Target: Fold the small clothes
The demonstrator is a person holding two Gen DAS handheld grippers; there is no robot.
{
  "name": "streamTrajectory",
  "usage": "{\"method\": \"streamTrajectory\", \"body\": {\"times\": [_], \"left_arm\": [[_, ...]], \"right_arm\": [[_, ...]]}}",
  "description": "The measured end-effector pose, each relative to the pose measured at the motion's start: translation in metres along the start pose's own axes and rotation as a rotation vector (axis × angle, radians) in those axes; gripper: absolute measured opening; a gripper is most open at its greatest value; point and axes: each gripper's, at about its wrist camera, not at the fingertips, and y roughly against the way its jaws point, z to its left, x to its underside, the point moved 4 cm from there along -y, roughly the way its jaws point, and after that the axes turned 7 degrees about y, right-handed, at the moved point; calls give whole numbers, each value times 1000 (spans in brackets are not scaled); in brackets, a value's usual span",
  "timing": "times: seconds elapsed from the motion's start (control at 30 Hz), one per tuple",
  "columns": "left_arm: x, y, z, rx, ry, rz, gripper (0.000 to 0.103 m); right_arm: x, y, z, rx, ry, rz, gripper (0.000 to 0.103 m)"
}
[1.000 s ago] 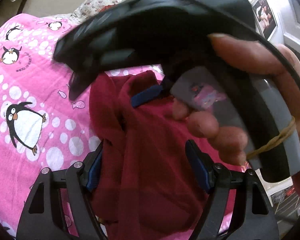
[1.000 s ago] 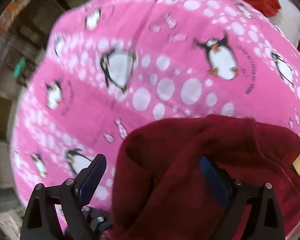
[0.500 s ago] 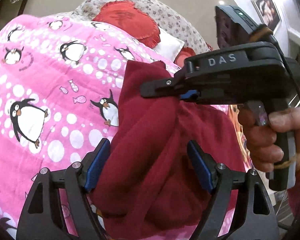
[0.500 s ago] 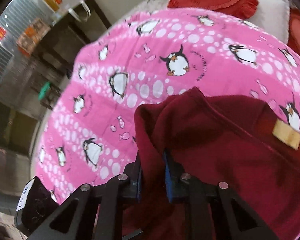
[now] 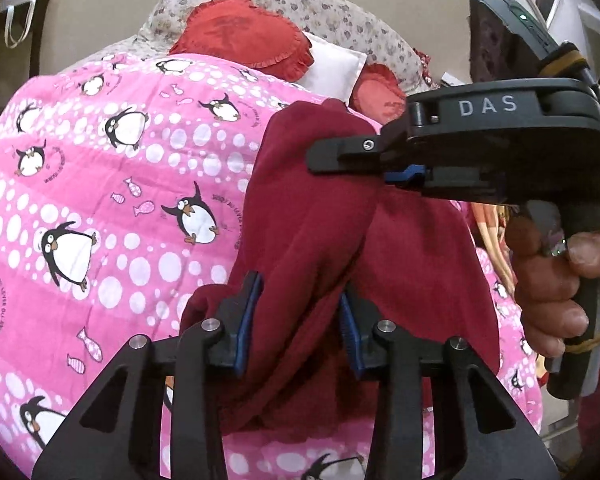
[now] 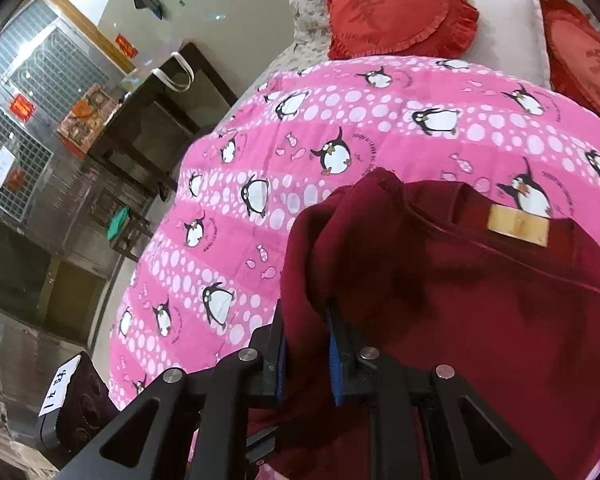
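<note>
A dark red garment (image 5: 312, 216) lies bunched on a pink penguin-print blanket (image 5: 100, 200). My left gripper (image 5: 300, 320) is shut on a thick fold of it near the bottom edge. My right gripper (image 6: 306, 352) is shut on another fold of the garment (image 6: 460, 300), which carries a tan label (image 6: 518, 226). In the left wrist view the right gripper (image 5: 360, 156) shows from the side, black, marked DAS, held by a hand, pinching the garment's upper part and lifting it off the blanket.
Red heart-shaped cushions (image 6: 396, 12) and a white pillow (image 6: 508, 20) lie at the bed's head. A dark table (image 6: 156, 120) and metal racks (image 6: 28, 100) stand to the bed's left. A black device (image 6: 76, 400) sits low left.
My left gripper has closed from wide open onto the garment. My right gripper closed on the garment earlier and has lifted its fold higher, away from the left camera.
</note>
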Motion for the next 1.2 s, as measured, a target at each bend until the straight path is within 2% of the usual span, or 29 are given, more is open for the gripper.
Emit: {"method": "streamTrajectory", "body": {"times": [0.33,0.63,0.93,1.2], "left_arm": [[-5,5,-27,-8,-52,-2,32],[-5,5,-83,87,-109,36,30],[9,-17,-156,139,-231,89,29],[21,-50,-197,163,-277,164,29]], "right_arm": [[14,35,-10,-20,-37,-75,16],[27,87,-37,-10,-53,-150,16],[57,136,-97,23,-149,-216,15],[81,151,-148,48,-233,-232,15]]}}
